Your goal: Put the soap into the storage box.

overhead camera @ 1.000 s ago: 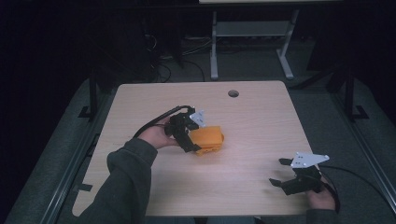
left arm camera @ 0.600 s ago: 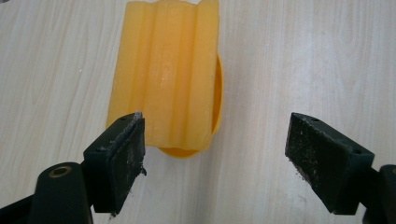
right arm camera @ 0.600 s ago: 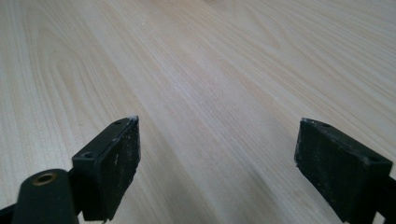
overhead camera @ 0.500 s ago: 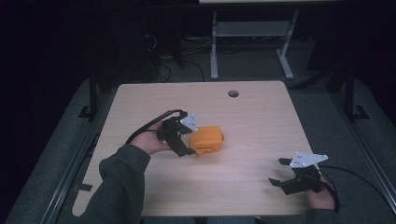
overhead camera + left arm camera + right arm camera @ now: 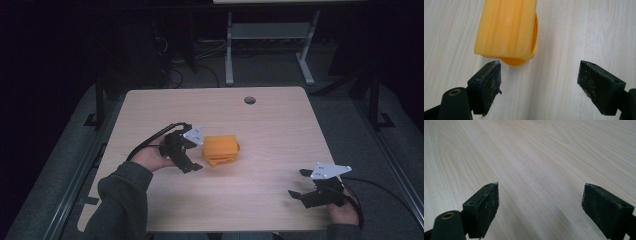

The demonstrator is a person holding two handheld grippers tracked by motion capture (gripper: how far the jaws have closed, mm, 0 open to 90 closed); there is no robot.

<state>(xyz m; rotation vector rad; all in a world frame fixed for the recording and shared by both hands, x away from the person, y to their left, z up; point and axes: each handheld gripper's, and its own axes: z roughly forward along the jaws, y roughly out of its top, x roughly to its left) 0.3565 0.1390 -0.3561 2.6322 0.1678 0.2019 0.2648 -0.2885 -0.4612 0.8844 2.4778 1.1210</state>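
Note:
An orange ribbed plastic container (image 5: 221, 149) lies on its side near the middle of the wooden table (image 5: 270, 125). In the left gripper view the container (image 5: 506, 27) shows a rounded orange rim under its near end. My left gripper (image 5: 197, 154) sits just left of it, open, its jaws wide apart and holding nothing (image 5: 540, 66). The container's near end lies just beyond the left jaw tip. My right gripper (image 5: 299, 183) rests open near the table's front right, with bare wood between its jaws (image 5: 541, 186).
A round cable hole (image 5: 249, 100) sits near the table's far edge. Black cables trail from both grippers across the table. Behind the table stands a metal desk frame (image 5: 270, 40) on a dark floor.
My left gripper has drawn back to the left, away from the orange container, which stays almost where it was. The right gripper has not moved.

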